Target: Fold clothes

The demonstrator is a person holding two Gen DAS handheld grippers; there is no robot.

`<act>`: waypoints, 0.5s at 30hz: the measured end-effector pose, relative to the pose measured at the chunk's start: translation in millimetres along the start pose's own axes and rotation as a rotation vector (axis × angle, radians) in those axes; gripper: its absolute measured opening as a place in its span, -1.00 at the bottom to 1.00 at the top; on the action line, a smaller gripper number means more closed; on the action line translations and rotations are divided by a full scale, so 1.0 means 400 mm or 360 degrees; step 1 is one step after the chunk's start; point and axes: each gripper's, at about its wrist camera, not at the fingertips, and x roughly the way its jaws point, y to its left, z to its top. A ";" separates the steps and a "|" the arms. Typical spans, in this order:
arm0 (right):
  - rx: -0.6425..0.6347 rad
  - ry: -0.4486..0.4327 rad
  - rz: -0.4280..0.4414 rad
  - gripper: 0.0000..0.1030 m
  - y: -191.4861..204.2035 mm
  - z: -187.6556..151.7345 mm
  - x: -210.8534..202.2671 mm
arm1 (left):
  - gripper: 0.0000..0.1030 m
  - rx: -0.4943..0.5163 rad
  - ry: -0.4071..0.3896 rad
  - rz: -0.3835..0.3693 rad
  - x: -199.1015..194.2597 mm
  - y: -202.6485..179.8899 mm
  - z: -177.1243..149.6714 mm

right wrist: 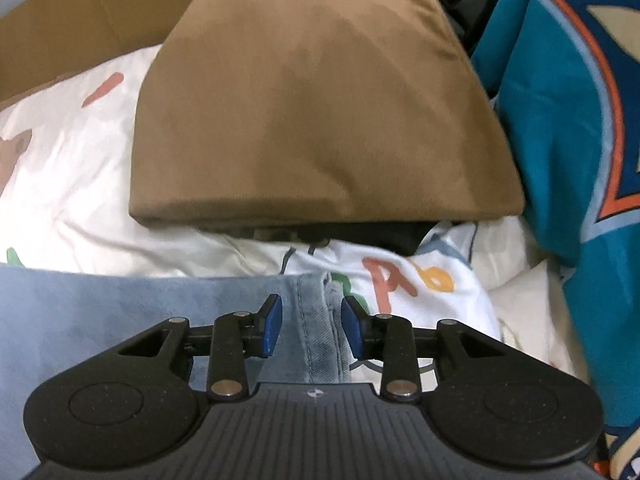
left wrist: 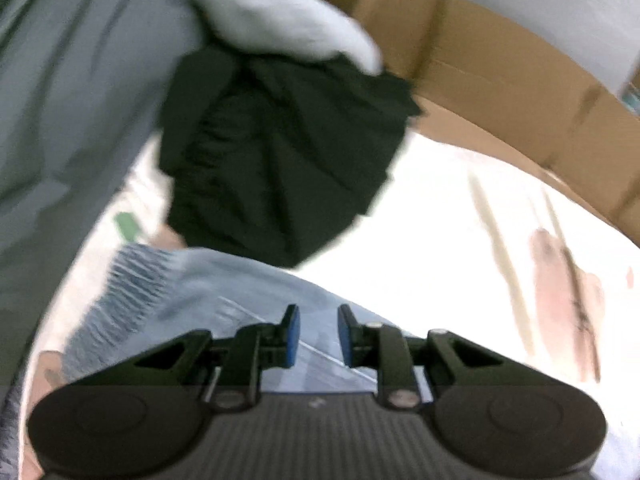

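Light blue jeans (right wrist: 316,320) lie on a white printed sheet (right wrist: 72,184). My right gripper (right wrist: 312,324) is shut on a thick seamed edge of the denim, which fills the gap between its blue pads (right wrist: 272,326). In the blurred left wrist view the jeans (left wrist: 224,288) spread under and ahead of my left gripper (left wrist: 319,332), with a frayed hem (left wrist: 132,280) at the left. Its jaws stand narrowly apart with denim filling the gap between them. A folded brown garment (right wrist: 320,100) tops a small stack just beyond the right gripper.
A crumpled black garment (left wrist: 280,152) and a white one (left wrist: 280,12) hang or lie ahead of the left gripper, with grey cloth (left wrist: 72,100) at the left. A cardboard box (left wrist: 500,80) borders the sheet. A teal garment (right wrist: 560,120) with an orange logo lies right of the brown stack.
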 end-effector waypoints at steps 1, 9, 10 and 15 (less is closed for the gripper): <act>-0.0021 -0.0005 0.0000 -0.24 0.001 -0.006 0.007 | -0.57 0.0032 0.0019 -0.0029 -0.009 -0.032 -0.011; -0.0128 -0.0089 0.0005 -0.25 -0.003 -0.001 0.018 | -0.57 0.0341 0.0219 -0.0302 0.006 -0.294 -0.101; -0.0141 -0.0095 0.0011 -0.25 -0.003 0.001 0.020 | -0.57 0.0377 0.0249 -0.0337 0.013 -0.325 -0.105; -0.0264 -0.0127 0.0006 -0.29 0.007 -0.008 0.015 | -0.57 0.0598 0.0379 -0.0450 0.048 -0.466 -0.143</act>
